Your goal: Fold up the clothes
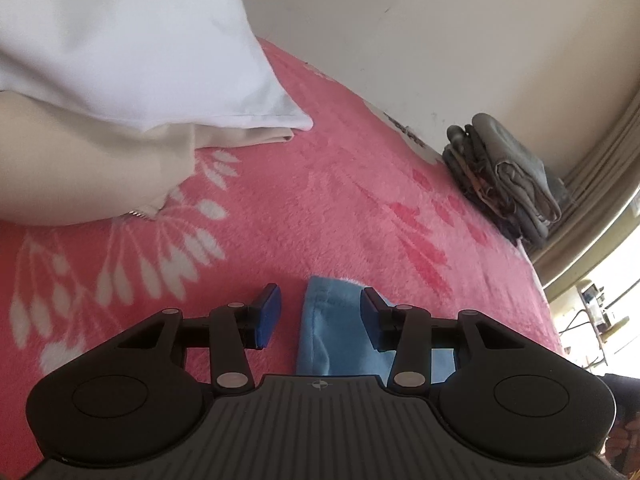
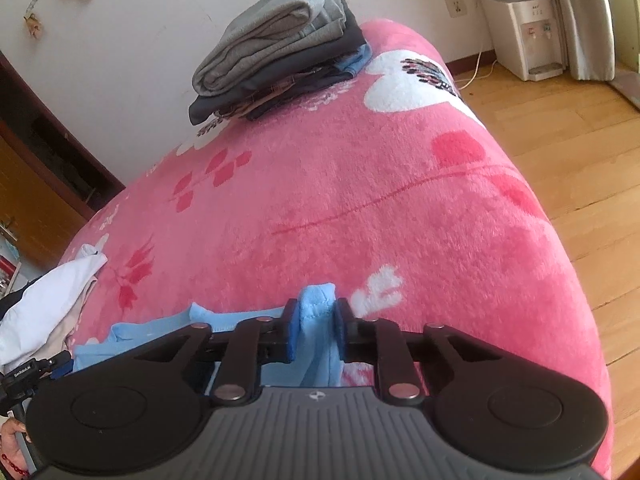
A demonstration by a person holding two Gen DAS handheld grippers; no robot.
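The left gripper (image 1: 320, 312) is held low and level, its jaws spread wide apart with nothing pinched, though blue cloth lies in the gap. The right gripper (image 2: 316, 330) has its jaws drawn close and clamped on a fold of the blue cloth (image 2: 316, 312). In the right wrist view, a hand (image 2: 12, 438) shows at the lower left edge

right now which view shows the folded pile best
The right wrist view: the folded pile sits high in frame, layers distinct, grey garments on top and darker ones beneath, a blue edge poking out. The left wrist view shows the same pile only small, at the blanket's far right edge by the wall, layers hard to separate.
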